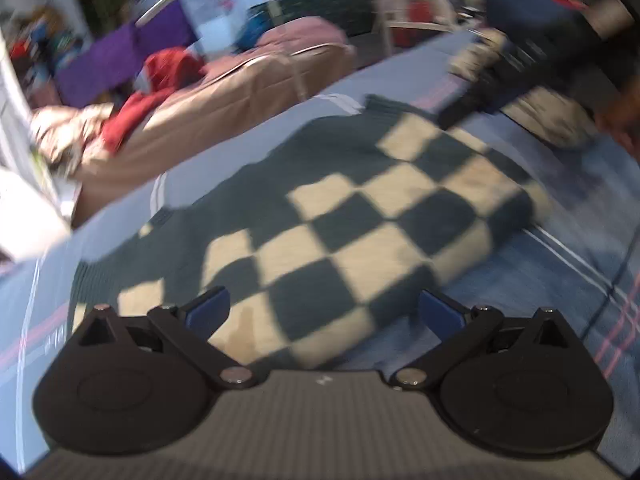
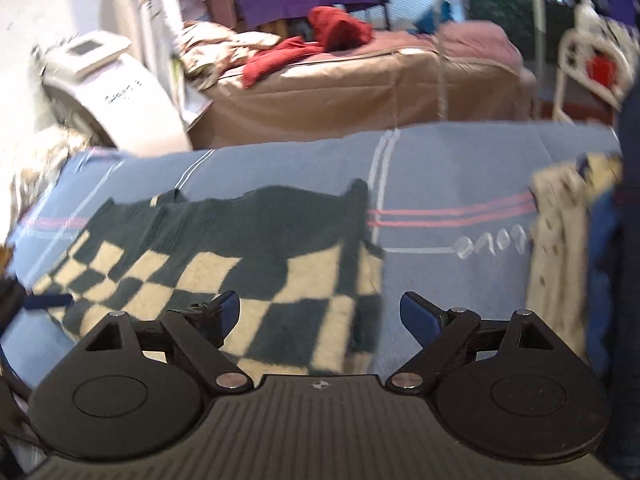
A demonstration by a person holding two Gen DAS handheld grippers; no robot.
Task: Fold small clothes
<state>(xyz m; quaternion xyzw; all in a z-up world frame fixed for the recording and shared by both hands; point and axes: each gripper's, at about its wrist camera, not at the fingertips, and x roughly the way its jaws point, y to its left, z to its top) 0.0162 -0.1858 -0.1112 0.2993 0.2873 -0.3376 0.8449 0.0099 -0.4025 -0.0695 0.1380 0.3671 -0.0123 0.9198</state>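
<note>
A dark green and cream checked knit garment [image 1: 340, 216] lies spread on the blue bedsheet [image 1: 120, 236]. My left gripper [image 1: 324, 312] hovers over its near edge with both blue pads wide apart and nothing between them. In the right wrist view the same garment [image 2: 224, 264] lies left of centre, its right edge folded over. My right gripper [image 2: 318, 314] stands open above that right edge, empty. Both views are blurred by motion.
A cream dotted cloth [image 2: 560, 248] and a blue one lie at the right of the sheet [image 2: 460, 168]. Behind stands a tan-covered bed [image 2: 360, 88] with red clothes [image 2: 336, 32]. A white machine [image 2: 112, 92] is at far left. A person's dark sleeve [image 1: 520, 72] reaches in at upper right.
</note>
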